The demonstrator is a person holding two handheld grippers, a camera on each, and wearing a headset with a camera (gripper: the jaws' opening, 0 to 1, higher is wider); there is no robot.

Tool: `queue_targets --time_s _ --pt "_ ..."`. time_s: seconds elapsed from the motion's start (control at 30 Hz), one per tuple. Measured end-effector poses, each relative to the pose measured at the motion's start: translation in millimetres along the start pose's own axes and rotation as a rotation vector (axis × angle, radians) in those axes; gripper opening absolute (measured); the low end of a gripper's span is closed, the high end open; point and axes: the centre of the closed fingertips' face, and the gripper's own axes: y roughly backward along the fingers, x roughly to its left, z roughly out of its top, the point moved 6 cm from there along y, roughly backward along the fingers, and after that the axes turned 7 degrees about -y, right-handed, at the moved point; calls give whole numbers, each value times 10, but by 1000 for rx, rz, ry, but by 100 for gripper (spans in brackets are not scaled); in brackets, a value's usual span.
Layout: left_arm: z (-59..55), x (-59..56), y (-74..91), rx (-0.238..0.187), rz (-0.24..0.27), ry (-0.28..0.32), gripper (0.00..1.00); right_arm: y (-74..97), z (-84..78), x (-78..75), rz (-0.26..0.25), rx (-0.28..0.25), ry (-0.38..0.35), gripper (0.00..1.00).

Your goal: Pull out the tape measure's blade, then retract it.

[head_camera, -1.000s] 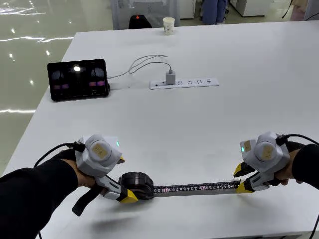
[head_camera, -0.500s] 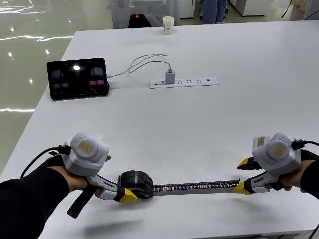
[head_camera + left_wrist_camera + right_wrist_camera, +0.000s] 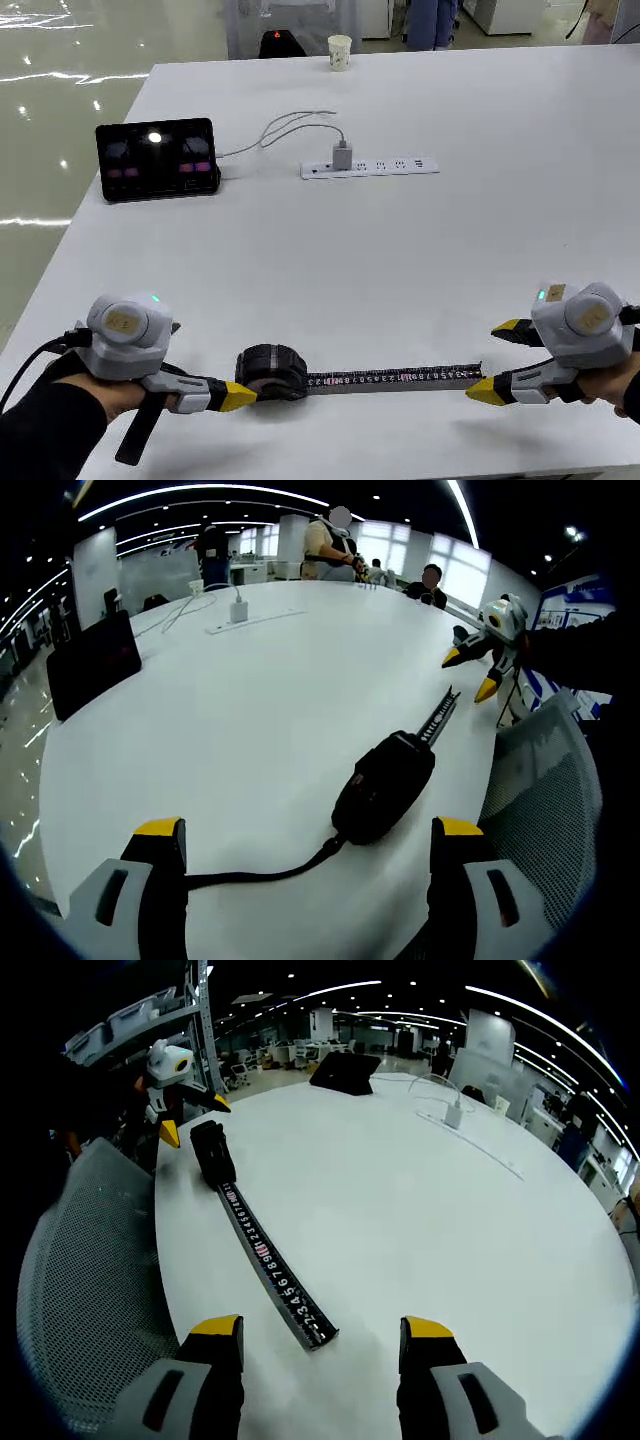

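Crosswise: tape measure [image 3: 270, 372] lies left, blade [image 3: 395, 378] stretched rightward; left tool [image 3: 310, 828], right tool [image 3: 315, 1328] gape, empty.

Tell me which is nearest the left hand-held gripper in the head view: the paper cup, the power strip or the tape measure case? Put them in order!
Starting from the left hand-held gripper:
1. The tape measure case, just beside its tip at the table's near edge.
2. The power strip, mid-table and off to the right.
3. The paper cup, at the far edge.
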Motion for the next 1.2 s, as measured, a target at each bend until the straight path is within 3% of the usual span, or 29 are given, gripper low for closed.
queue_targets --time_s 0.2,0.27,0.53,0.63,0.93,1.0,1.1,1.2 --pt "-88 -50 95 -63 23 23 99 110 -41 55 -30 -49 -35 69" --pt "-115 -28 140 -62 51 20 99 149 -81 59 -44 -60 -42 70" --pt "-145 -38 251 -91 71 28 99 251 -270 48 -76 -101 -99 76" --pt "-160 -55 271 -121 82 4 99 298 -311 61 -92 -128 -114 81" --pt "-270 -97 326 -133 86 26 99 349 -353 143 -90 -139 -104 91" --pt "-297 -121 346 -117 95 6 99 351 -384 129 -94 -141 -104 93" --pt "-299 -149 369 -131 90 -7 99 356 -445 106 -97 -139 -117 97" --pt "-300 -145 384 -128 93 9 99 398 -454 190 -103 -137 -82 99"
